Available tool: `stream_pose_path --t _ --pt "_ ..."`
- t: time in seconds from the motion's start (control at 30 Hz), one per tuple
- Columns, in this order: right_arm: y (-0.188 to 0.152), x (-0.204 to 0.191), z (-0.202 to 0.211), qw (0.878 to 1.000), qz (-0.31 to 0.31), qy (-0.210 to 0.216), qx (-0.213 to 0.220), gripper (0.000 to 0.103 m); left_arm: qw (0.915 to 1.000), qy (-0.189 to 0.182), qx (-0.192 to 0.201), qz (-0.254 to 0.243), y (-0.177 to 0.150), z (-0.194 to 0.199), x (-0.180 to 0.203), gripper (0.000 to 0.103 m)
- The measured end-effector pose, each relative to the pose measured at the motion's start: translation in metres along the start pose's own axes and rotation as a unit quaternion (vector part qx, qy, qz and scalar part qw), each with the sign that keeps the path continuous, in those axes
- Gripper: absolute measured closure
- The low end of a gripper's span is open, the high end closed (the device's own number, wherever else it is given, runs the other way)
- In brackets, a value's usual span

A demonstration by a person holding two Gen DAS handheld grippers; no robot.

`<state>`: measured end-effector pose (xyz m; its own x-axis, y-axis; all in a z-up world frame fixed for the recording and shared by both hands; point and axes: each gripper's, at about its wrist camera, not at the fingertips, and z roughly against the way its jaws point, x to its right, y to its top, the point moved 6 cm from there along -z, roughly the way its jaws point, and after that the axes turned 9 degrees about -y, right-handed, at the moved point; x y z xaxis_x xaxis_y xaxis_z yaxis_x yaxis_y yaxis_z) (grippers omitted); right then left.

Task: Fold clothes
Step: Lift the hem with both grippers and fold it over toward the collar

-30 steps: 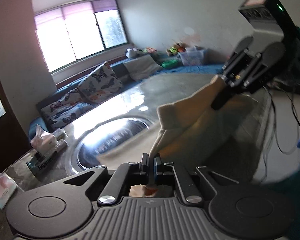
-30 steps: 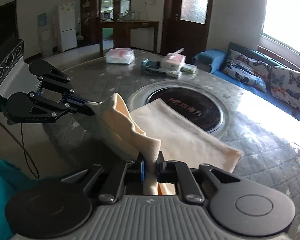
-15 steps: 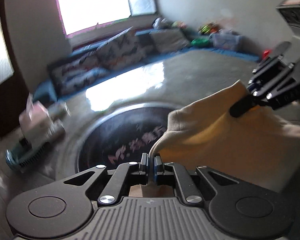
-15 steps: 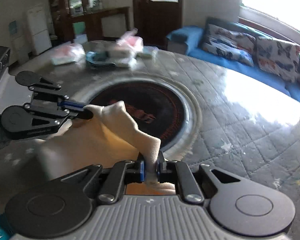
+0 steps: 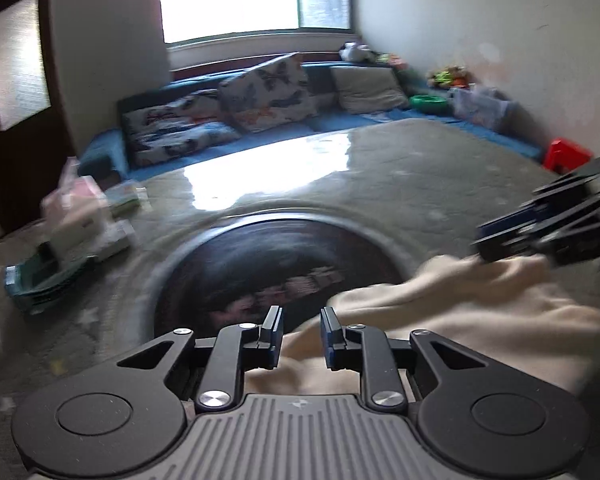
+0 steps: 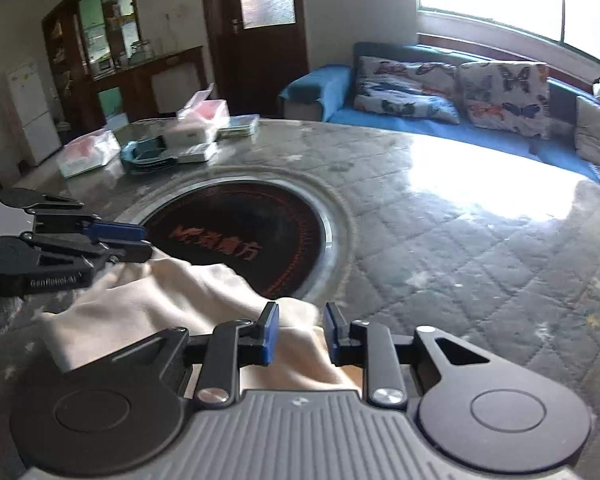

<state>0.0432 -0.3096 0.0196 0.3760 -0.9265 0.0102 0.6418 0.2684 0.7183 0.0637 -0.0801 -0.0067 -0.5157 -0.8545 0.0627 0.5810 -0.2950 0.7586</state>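
Cream soft fabric garment (image 6: 172, 300) lies bunched on grey quilted round table (image 6: 460, 240), near edge overlapping dark round centre plate (image 6: 240, 236). Left gripper (image 5: 300, 330) and right gripper (image 6: 300, 328) — both spread apart, gripping nothing. Likely between folds — next move calls for fresh edge grasp.

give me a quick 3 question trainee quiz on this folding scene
1. True or false: the left hand-held gripper is shut on the cream cloth.
2. What does the cloth partly cover? A the dark round plate in the table B the tissue pack C the sofa
3. Fill in: the right hand-held gripper is ____.

Key: 1 false, it is open. 2 A. 3 open.
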Motion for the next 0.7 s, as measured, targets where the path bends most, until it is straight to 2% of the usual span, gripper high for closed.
stream_pose_path --t 0.13,0.27,0.43,0.6,0.7 --pt "0.001 -0.011 -0.019 1.0 -0.002 0.007 -0.013 0.084 0.9995 -0.03 -0.009 0.007 0.005 -0.011 0.019 0.082" --pt "-0.002 -0.013 -0.036 1.0 -0.004 0.002 -0.022 0.085 0.999 -0.028 -0.024 0.024 0.003 -0.029 0.018 0.082" --pt "-0.003 -0.001 -0.01 1.0 -0.011 -0.006 -0.013 0.084 0.999 -0.032 -0.008 0.031 0.002 -0.017 0.016 0.081" --pt "-0.02 0.0 0.032 1.0 0.005 -0.007 -0.006 0.084 0.9993 -0.035 0.009 0.002 -0.008 0.014 0.026 0.081" --pt "-0.033 -0.008 0.043 1.0 0.021 -0.004 -0.006 0.084 0.999 -0.04 0.014 -0.014 -0.019 0.03 0.032 0.081"
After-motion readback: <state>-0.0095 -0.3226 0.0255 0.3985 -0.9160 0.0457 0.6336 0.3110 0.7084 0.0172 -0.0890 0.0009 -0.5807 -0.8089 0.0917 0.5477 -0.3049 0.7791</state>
